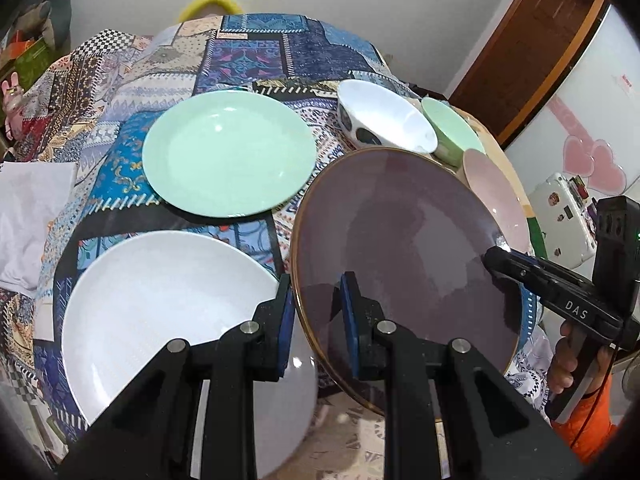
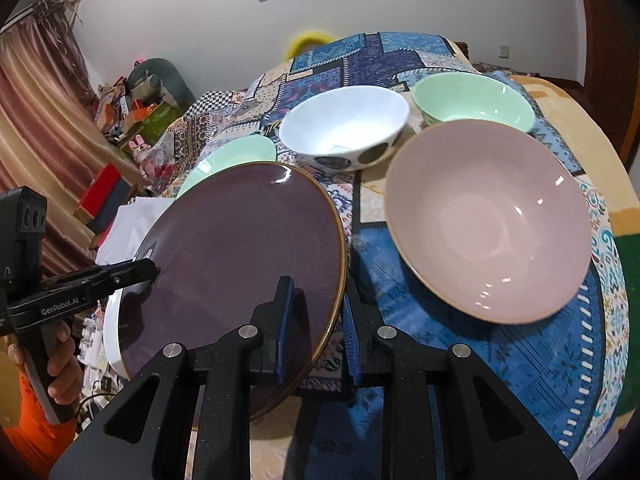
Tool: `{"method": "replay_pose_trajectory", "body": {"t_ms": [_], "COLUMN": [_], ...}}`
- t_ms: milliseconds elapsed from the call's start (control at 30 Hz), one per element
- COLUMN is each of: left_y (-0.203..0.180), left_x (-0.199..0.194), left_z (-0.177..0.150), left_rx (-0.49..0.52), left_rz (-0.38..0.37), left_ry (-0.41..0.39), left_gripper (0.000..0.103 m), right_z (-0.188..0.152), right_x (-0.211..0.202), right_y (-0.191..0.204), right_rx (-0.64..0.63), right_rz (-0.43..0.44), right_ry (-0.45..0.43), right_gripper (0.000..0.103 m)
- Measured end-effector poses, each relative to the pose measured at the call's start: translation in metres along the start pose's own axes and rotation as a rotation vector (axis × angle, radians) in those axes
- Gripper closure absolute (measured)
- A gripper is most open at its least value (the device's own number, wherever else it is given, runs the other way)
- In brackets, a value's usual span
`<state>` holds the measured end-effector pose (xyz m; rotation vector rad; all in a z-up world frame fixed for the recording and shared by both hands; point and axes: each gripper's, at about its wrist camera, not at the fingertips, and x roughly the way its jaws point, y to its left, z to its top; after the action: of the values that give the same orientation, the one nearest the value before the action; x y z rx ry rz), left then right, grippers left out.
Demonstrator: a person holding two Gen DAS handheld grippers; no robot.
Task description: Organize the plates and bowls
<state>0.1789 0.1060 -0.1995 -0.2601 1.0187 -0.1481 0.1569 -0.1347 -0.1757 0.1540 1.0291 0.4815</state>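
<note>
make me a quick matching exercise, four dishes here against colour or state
Things:
1 purple plate
2 white plate
3 patterned bowl
4 wide bowl

Descriptions:
a pink, lying on the cloth
b gripped at opposite rims by both grippers
c white inside, dark spots outside
d lying flat beside the green plate

Pairs: 1-b, 2-d, 3-c, 4-a

I read "DAS" on the side of the right gripper (image 1: pixel 494 258), and "GenRobot.AI" on the side of the left gripper (image 2: pixel 150 270). No other text is legible to me.
</note>
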Motion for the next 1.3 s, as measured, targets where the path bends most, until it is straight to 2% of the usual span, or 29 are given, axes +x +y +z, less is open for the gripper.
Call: {"method": "replay_pose_trajectory", "body": {"t_ms": [267, 567, 833, 1300], "left_y": [-0.014, -0.022, -0.027, -0.023], "left_x": [0.005, 0.026, 0.041, 0.052], "left_z": [-0.009, -0.018, -0.019, -0.022], "left_rx": [0.017, 0.027, 0.042, 0.010], "left_rz": [0.008, 0.009, 0.023, 0.044], "left_ry": [0.022, 0.087, 0.115, 0.151], "left_gripper": [0.082, 0.081, 0.081, 0.081], "right_z": [-0.009, -0.015, -0.022, -0.020], "right_x": [0.000, 0.001, 0.007, 0.014], "right_y": [-0.013, -0.022, -0.034, -0.031], "right_rx": [0.013, 0.025, 0.044, 0.007], "right_rz": [-0.002, -0.010, -0.017, -0.048], "right_ry": [0.020, 0.043, 0.067, 0.090], "right_gripper": [0.082, 0.082, 0.082, 0.079]}}
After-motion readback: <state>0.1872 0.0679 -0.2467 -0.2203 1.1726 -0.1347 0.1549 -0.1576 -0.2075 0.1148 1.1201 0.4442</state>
